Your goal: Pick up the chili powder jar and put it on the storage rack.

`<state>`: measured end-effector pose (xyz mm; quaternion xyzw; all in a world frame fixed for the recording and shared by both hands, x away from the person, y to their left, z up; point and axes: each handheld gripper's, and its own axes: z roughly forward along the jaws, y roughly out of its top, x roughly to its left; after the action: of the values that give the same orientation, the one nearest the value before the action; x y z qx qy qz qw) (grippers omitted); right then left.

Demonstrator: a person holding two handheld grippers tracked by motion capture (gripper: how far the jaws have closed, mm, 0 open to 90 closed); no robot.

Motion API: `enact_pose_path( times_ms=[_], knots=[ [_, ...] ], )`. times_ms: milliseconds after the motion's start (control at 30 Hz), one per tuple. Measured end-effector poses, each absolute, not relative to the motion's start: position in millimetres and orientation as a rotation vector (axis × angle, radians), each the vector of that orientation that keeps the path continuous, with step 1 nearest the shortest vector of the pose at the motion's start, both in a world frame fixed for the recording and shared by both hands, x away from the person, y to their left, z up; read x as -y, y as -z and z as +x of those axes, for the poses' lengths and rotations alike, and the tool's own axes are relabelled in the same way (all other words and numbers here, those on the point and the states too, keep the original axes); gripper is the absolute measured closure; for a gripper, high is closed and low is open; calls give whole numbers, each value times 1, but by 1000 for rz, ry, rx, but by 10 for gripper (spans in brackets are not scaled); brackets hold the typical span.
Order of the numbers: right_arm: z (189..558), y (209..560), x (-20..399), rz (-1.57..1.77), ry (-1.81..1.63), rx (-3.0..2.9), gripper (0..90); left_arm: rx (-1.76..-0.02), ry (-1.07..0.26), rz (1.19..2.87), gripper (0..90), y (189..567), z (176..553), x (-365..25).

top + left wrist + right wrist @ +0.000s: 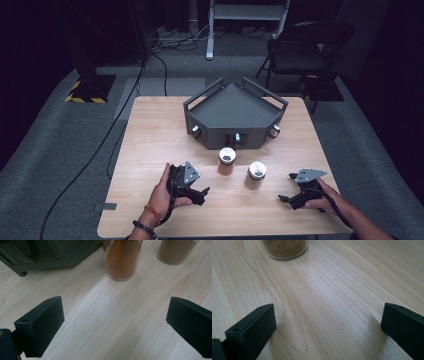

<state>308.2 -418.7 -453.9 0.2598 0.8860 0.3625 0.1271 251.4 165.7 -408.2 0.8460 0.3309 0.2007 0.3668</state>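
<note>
I count two spice jars on the table [150, 130] before the dark rack [234, 116]: one [226, 160] holds orange powder, the other [257, 172] tan powder. My gripper views reveal those contents; the high view shows the silver lids. My left gripper [200, 194] and right gripper [286, 187] gape wide, well short of the jars.

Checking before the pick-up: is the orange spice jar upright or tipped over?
Upright. The orange spice jar stands on its base on the table, silver cap facing up, apart from both grippers.
</note>
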Motion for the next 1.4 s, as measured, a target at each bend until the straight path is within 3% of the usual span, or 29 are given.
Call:
enact_pose_path(
  times_ms=[600, 1400],
  knots=[
    [309, 454, 419, 754, -1056, -2580, 0, -823, -505, 2102, 12, 405, 268, -151],
    [308, 454, 419, 759, -1055, -2577, 0, -848, -475, 2128, 12, 418, 303, -122]
  ],
)
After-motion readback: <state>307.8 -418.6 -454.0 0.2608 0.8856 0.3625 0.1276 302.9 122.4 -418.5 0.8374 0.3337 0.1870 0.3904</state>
